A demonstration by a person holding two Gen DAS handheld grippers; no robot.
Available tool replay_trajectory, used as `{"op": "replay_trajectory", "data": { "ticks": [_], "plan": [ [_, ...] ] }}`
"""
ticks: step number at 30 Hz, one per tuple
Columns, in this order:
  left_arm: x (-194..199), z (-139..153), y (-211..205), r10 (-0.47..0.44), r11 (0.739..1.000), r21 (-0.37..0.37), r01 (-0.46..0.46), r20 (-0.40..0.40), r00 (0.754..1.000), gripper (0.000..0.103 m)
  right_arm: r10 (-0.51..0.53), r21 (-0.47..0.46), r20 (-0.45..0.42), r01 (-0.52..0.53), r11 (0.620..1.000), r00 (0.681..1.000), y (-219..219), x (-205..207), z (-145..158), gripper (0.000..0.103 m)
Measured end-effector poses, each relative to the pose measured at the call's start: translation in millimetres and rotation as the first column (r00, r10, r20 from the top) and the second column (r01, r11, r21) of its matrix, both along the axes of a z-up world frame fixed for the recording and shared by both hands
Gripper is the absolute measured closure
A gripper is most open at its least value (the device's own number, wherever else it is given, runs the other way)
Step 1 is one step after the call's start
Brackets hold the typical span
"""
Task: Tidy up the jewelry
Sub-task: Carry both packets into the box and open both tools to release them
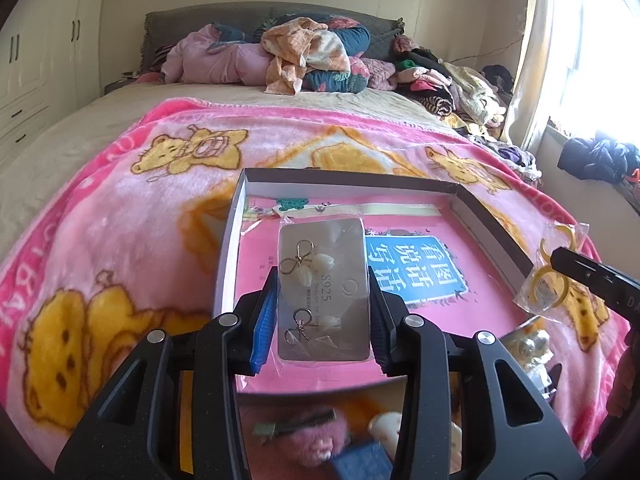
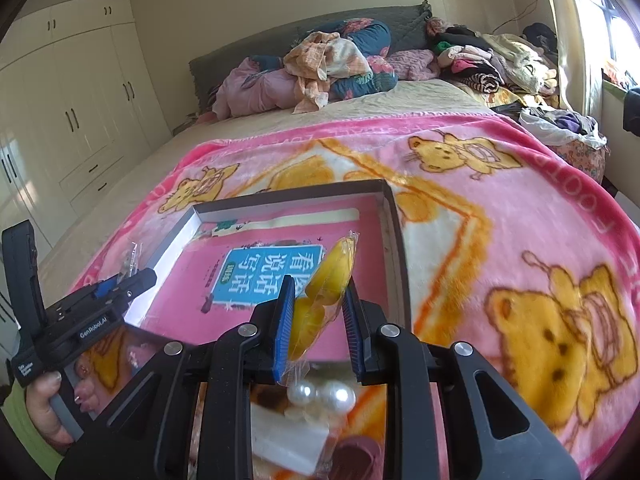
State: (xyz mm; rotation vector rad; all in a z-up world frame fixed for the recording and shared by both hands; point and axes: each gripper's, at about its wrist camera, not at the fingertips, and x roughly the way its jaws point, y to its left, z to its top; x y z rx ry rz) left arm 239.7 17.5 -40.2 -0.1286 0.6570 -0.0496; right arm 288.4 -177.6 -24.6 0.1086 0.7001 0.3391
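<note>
Nearest us, our left gripper [image 1: 322,312] fingers pinch the light, stiff, slippery-sleeved earring card [image 1: 323,292] by its side edges over the box [image 1: 492,216], while our right gripper [image 2: 316,322] nips the crinkly yellow hair-clip bag [image 2: 320,300] low.

Left gripper [image 1: 323,312]: both fingers extended forward, blue pads [image 1: 265,322] facing inward, jaws closed onto the two long edges of the earring card [image 1: 323,280], which sits flat between them. In the right wrist view the same unit appears at lower left, held by the person's left hand [image 2: 44,408] wrapped around its handle (only fingers and a thumbnail show).

Right gripper [image 2: 318,320]: fingers pointing forward, blue pads [image 2: 283,328] turned inward, jaws closed on the bagged yellow rings [image 2: 322,300], the bag standing edge-on between them. From the left wrist view only its dark fingertip is visible at the right edge, meeting that bag.
</note>
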Motion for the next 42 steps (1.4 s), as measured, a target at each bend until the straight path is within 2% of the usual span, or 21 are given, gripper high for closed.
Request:
{"op": "replay_trajectory", "data": {
  "ticks": [9,21,24,26,28,30,37,39,42],
  "plan": [
    [18.1,-12.9,-5.9,-0.011,1.000,0.015,0.012,-0.033,0.999,0.072,0.000,-0.031,-0.031,-0.001,1.000,1.000,8.0,26.3,-13.4,0.080],
    [24.0,-22.8,-9.4,-0.017,1.000,0.020,0.018,-0.058,0.998,0.071,-0.044,-0.070,-0.041,0.041,0.997,0.998,-0.5,28.3,-29.6,0.077],
    [24.2,-23.7,-10.1,-0.018,1.000,0.024,0.019,-0.060,0.998,0.071,-0.053,-0.058,-0.040,0.051,0.997,0.998,-4.3,24.7,-30.0,0.062],
    [24.3,-24.2,-10.4,-0.017,0.999,0.028,0.019,-0.062,0.998,0.070,-0.061,-0.053,-0.036,0.059,0.997,0.997,-7.5,21.2,-30.4,0.058],
    [23.7,-24.7,-10.3,-0.016,0.999,0.030,0.018,-0.062,0.998,0.062,-0.070,-0.044,-0.030,0.068,0.997,0.997,-10.5,17.1,-29.6,0.049],
    [23.4,-24.8,-10.6,-0.016,0.999,0.033,0.018,-0.062,0.998,0.060,-0.078,-0.030,-0.021,0.078,0.997,0.997,-14.1,12.2,-28.1,0.044],
    [18.8,-23.1,-10.5,-0.009,0.999,0.035,0.011,-0.051,0.999,0.044,-0.080,-0.012,0.024,0.081,0.997,0.996,-20.3,-8.1,-18.6,0.031],
    [16.1,-21.5,-10.2,-0.006,0.999,0.036,0.008,-0.046,0.999,0.037,-0.079,-0.010,0.038,0.079,0.997,0.996,-20.9,-13.2,-15.2,0.029],
    [10.4,-18.6,-9.3,0.003,0.999,0.037,-0.002,-0.037,0.999,0.031,-0.077,-0.009,0.051,0.078,0.997,0.996,-20.8,-20.3,-11.6,0.028]
  ]
}}
